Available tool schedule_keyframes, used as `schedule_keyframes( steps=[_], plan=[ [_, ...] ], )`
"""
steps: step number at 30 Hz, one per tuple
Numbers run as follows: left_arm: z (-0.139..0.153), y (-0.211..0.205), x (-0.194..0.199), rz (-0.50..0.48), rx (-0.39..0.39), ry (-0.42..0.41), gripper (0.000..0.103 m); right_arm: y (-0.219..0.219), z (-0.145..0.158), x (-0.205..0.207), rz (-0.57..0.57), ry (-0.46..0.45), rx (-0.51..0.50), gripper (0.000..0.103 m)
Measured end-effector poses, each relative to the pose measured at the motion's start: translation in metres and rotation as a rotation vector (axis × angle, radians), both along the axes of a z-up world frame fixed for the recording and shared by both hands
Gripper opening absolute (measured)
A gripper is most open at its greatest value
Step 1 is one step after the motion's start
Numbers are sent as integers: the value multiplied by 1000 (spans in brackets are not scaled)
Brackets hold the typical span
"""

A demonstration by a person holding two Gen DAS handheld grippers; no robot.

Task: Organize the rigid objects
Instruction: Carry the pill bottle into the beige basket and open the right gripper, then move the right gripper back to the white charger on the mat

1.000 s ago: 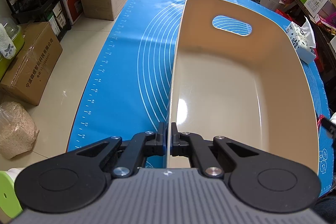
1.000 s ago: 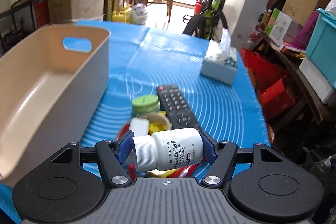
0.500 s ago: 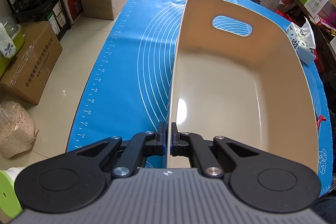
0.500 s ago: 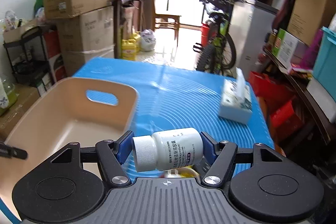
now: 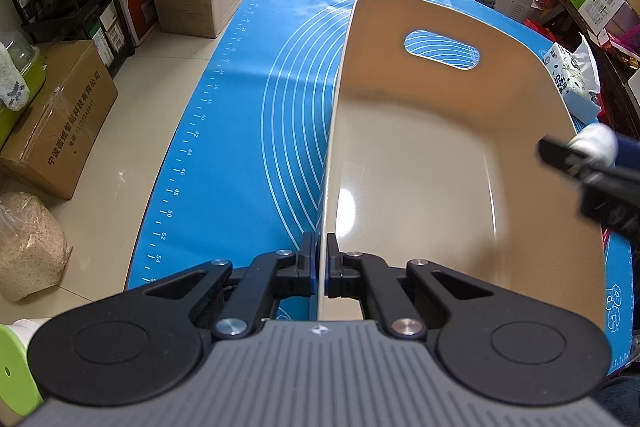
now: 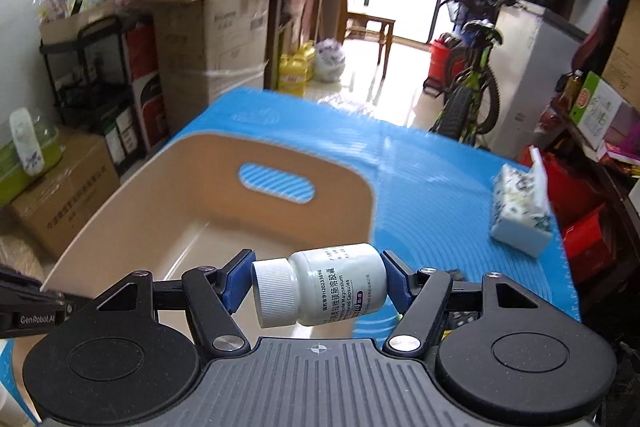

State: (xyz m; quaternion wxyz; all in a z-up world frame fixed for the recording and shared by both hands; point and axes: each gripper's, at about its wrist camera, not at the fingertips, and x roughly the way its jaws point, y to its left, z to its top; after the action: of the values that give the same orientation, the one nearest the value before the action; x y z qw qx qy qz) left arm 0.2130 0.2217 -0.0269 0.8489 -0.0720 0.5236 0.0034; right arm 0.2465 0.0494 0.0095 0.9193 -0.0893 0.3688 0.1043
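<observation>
Left wrist view: the left hand-held gripper (image 5: 323, 269) is clamped right down on the near end of the left wall of the beige bin (image 5: 440, 167), jaws pinched together with only that thin wall between them. The bin sits on the blue mat (image 5: 248, 131) that covers the worktop, its handle cutout at the far end, and it looks empty inside. Over by the worktop's right edge there's a tissue pack (image 5: 570, 77), and the other gripper pokes in blurry from the right, above the bin's right rim.

Right wrist view: the right hand-held gripper (image 6: 318, 285) is pinching a white pill bottle (image 6: 320, 285) sideways, ribbed cap towards the left pad and bottle base against the right pad, label facing the camera. The bottle hangs in the air over the near right part of the bin, not touching it. The tissue pack (image 6: 520, 211) sits near the right edge of the worktop, well apart from the bin (image 6: 192, 195). Background is kinda smeared.
</observation>
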Motion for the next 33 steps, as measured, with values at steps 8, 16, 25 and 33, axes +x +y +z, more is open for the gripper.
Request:
schedule_keyframes(
  steps=[8,16,25,33],
  plan=[
    [0,-1,0,1,1,0,5,35,-34,-4,71,95,-91,70],
    [0,0,0,0,-1,1,5,55,-57,-5,130,192,-153,70],
    [1,-1,0,0,-6,0,6,56,-54,-4,134,204,-157,76],
    [1,-1,-1,-3,-6,1,6,27,-28,-12,91,144,-48,81]
  ],
)
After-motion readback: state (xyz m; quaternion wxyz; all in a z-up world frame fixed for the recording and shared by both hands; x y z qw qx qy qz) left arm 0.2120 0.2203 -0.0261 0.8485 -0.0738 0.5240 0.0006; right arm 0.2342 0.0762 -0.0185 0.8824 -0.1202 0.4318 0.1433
